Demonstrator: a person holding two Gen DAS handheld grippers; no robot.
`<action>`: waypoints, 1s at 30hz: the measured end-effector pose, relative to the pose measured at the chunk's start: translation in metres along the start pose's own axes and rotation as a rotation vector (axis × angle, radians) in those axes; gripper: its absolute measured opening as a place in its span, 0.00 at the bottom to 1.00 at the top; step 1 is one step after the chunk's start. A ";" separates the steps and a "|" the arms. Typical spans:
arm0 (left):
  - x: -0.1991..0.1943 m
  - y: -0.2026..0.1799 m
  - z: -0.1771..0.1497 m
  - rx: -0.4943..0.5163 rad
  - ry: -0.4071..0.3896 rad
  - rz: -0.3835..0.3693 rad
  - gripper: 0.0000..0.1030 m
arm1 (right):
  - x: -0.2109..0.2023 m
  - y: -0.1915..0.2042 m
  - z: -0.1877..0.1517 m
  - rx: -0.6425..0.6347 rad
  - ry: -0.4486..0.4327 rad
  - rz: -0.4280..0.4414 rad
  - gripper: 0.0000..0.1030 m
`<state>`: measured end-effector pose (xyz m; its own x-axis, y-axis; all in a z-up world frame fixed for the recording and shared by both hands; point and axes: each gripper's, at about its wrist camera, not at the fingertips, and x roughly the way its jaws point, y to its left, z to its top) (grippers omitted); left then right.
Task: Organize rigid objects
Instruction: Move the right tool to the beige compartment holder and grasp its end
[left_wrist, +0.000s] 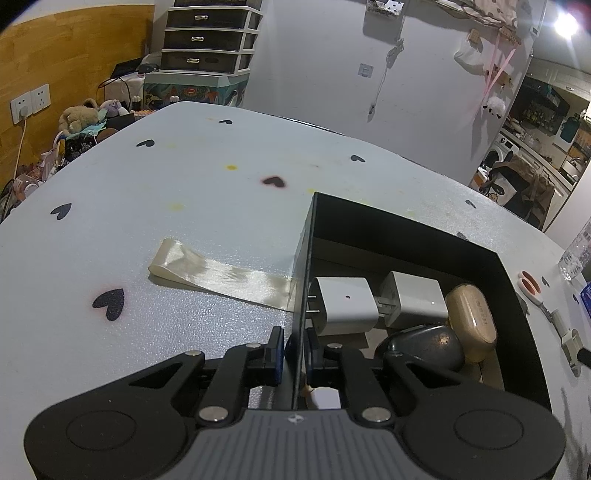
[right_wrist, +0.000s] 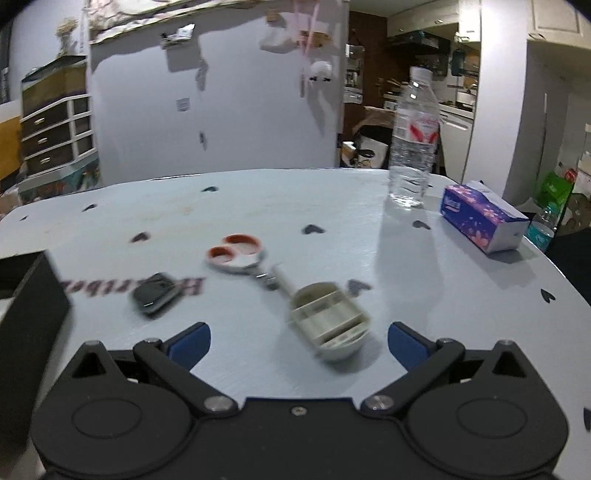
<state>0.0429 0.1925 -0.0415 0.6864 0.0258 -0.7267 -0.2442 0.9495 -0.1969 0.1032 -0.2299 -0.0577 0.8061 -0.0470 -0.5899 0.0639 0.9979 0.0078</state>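
Pale table top (left_wrist: 192, 192) with black heart prints and yellowish stains filling the foreground. White wall panel (left_wrist: 317, 62) standing behind it, small items hanging on it. Drawer unit (left_wrist: 210, 37) with dark drawers sitting at far left, by a wood-panelled wall (left_wrist: 74, 55) carrying white sockets (left_wrist: 29, 103). Plush toys (left_wrist: 79, 118) piling below. Bright lamp (left_wrist: 567, 22) glaring top right. Kitchen area (left_wrist: 535, 122) showing through the opening at right, washing machine (left_wrist: 498, 151) inside.

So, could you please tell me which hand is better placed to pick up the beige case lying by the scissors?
Right. The right gripper is open with the beige case just ahead between its fingers, while the left gripper is shut on the black box's wall.
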 end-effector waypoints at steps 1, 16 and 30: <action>0.000 0.000 0.000 -0.001 0.000 0.000 0.11 | 0.006 -0.006 0.002 0.006 0.003 -0.001 1.00; 0.000 -0.003 0.000 0.002 0.002 0.015 0.11 | 0.060 -0.015 0.003 -0.049 0.072 0.076 0.83; -0.001 -0.004 0.000 -0.001 0.000 0.014 0.11 | 0.054 0.005 0.015 -0.046 0.136 0.149 0.64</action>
<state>0.0434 0.1885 -0.0397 0.6831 0.0397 -0.7293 -0.2548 0.9488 -0.1869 0.1556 -0.2286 -0.0777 0.7176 0.1042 -0.6886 -0.0791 0.9945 0.0680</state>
